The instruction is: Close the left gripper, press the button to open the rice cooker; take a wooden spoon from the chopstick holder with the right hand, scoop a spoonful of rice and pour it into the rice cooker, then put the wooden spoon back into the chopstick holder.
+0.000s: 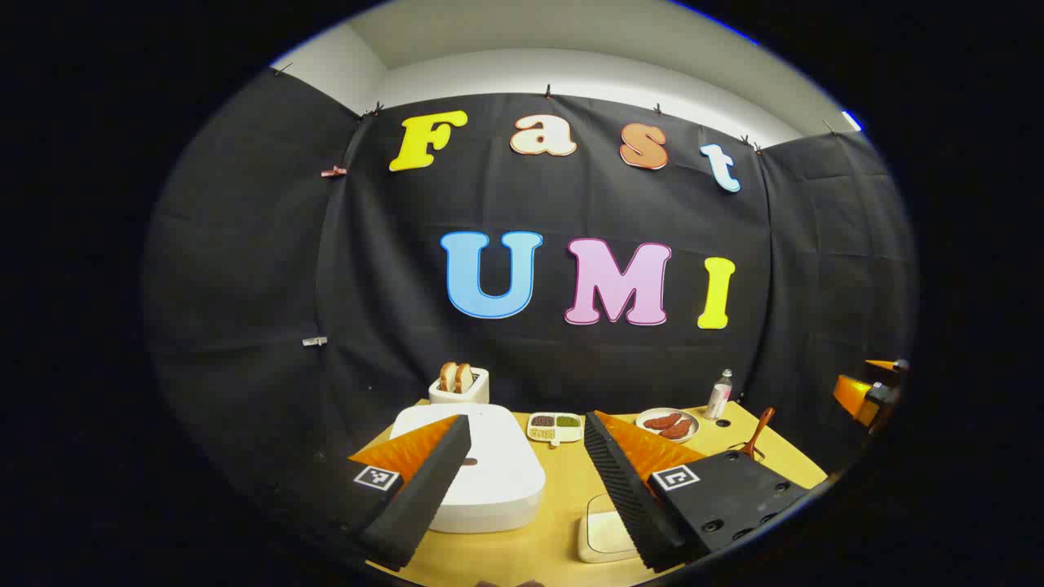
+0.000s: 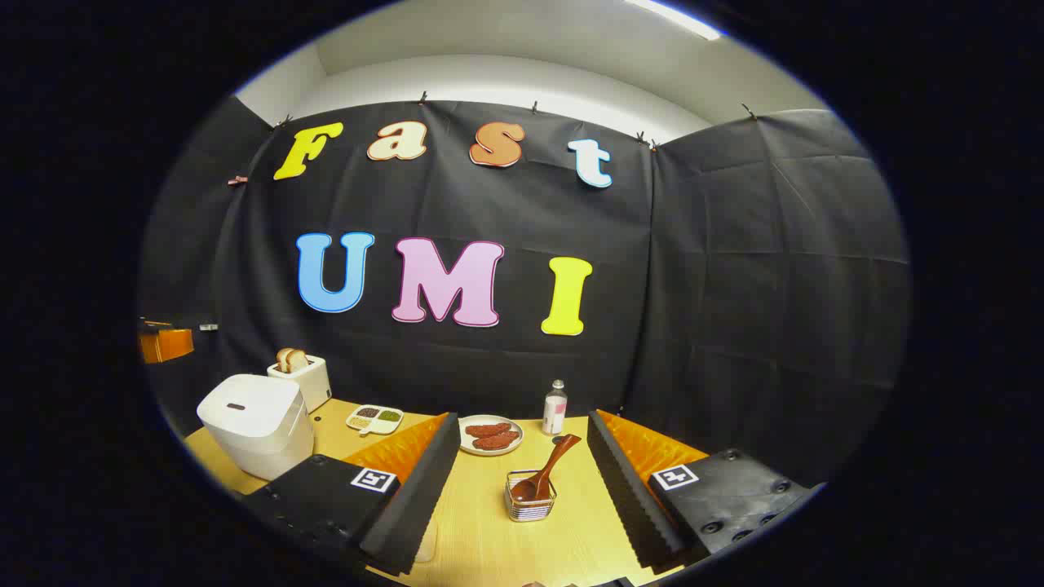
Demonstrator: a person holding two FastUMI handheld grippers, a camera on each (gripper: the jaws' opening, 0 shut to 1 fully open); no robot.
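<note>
Left gripper view: left gripper [image 1: 526, 481] fingers apart above closed rice cooker [image 1: 481, 473]. Right gripper [image 2: 522, 489] fingers apart; wooden spoon [image 2: 548, 471] stands in chopstick holder [image 2: 530, 499] on desk [image 2: 506, 546].

toaster [image 2: 300, 377] behind rice cooker [image 2: 257, 422] | wooden spoon [image 2: 548, 473] in chopstick holder [image 2: 531, 500] | plate [image 2: 489, 435] behind holder
</note>
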